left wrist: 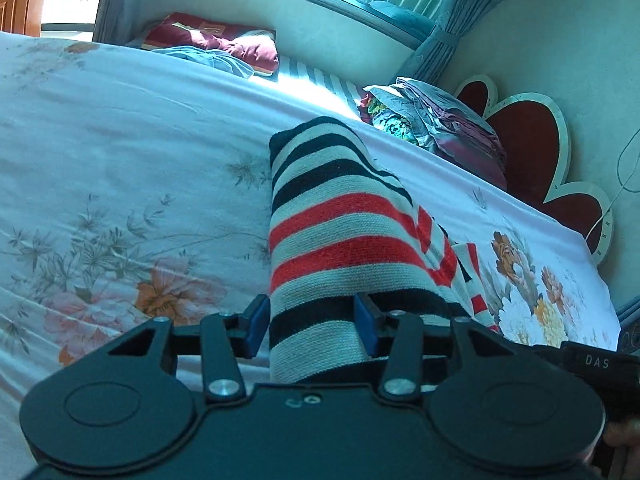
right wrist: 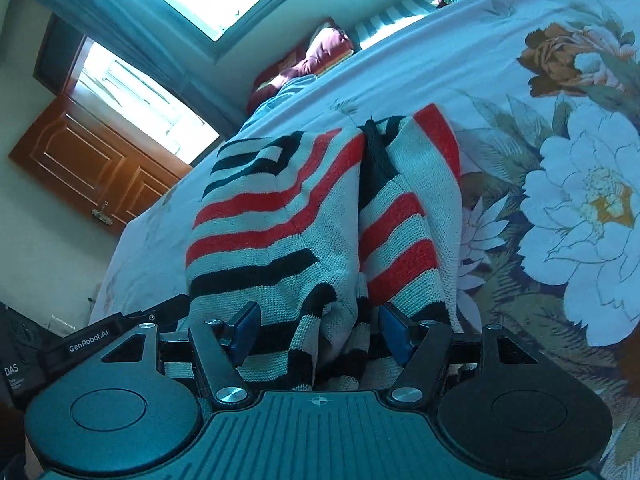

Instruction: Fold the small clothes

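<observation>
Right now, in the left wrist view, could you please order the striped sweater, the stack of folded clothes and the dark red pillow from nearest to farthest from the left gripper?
1. Striped sweater: between the left gripper's fingers.
2. Stack of folded clothes: upper right, by the headboard.
3. Dark red pillow: far upper left, below the window.

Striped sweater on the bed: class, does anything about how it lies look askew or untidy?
Yes. The striped sweater lies bunched on the floral bedsheet, its halves meeting in a raised ridge, stripes running at mismatched angles, not flat and square.
</observation>
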The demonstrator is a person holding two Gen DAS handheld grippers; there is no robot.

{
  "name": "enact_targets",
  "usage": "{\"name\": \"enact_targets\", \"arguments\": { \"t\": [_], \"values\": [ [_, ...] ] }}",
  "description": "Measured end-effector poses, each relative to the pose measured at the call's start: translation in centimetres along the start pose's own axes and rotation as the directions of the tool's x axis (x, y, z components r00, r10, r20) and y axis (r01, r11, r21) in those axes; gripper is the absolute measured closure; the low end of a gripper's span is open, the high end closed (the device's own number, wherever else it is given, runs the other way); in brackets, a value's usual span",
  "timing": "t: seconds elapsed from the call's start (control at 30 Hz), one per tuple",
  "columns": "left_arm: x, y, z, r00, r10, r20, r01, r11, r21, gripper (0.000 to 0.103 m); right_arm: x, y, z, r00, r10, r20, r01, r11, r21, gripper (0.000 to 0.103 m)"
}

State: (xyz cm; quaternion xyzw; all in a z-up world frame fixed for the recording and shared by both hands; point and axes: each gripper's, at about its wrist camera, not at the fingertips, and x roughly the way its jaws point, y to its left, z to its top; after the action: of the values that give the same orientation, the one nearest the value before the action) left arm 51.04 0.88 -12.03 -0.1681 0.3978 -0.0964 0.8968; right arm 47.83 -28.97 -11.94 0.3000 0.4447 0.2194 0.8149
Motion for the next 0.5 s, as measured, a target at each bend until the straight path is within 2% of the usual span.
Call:
{"name": "enact_targets", "arguments": {
  "t": [0.03, 0.07, 0.13, 0.2, 0.33, 0.43, 0.5],
  "values": [
    [0.2, 0.1, 0.0, 1.000, -0.002, -0.001, 0.002, 1.000, 0.003, 0.056, 0.3, 0.3, 0.0, 1.000, -0.008, -0.009, 0.008, 1.000, -0.005, 0.052],
    [0.3, 0.3, 0.0, 1.000, -0.008, 0.000, 0.008, 1.000, 0.005, 0.056, 0.6, 0.7, 0.0, 0.999, -0.031, -0.014, 0.031, 0.999, -0.023, 0.055],
    [0.2, 0.5, 0.1, 1.000, -0.017, 0.009, 0.017, 1.000, 0.009, 0.057, 1.0, 1.7, -0.1, 0.997, -0.073, -0.018, 0.071, 0.995, -0.076, 0.075],
    [0.1, 0.5, 0.1, 0.999, -0.027, 0.025, 0.026, 0.999, 0.023, 0.058, 0.8, 2.8, -0.2, 0.995, -0.101, 0.007, 0.102, 0.985, -0.136, 0.080],
    [-0.4, 0.2, 0.4, 0.995, -0.070, 0.065, 0.067, 0.996, 0.055, 0.064, -1.1, 6.4, -1.5, 0.974, -0.172, 0.146, 0.213, 0.914, -0.346, 0.083],
    [-0.2, -1.3, 0.8, 0.990, -0.108, 0.092, 0.100, 0.991, 0.093, 0.064, -4.2, 7.6, -2.6, 0.949, -0.177, 0.259, 0.271, 0.880, -0.390, 0.083],
    [1.1, -3.0, 1.0, 0.997, -0.071, 0.039, 0.064, 0.982, 0.176, 0.062, -5.0, 7.1, -3.5, 0.939, -0.193, 0.285, 0.294, 0.879, -0.374, 0.083]
  ]
}}
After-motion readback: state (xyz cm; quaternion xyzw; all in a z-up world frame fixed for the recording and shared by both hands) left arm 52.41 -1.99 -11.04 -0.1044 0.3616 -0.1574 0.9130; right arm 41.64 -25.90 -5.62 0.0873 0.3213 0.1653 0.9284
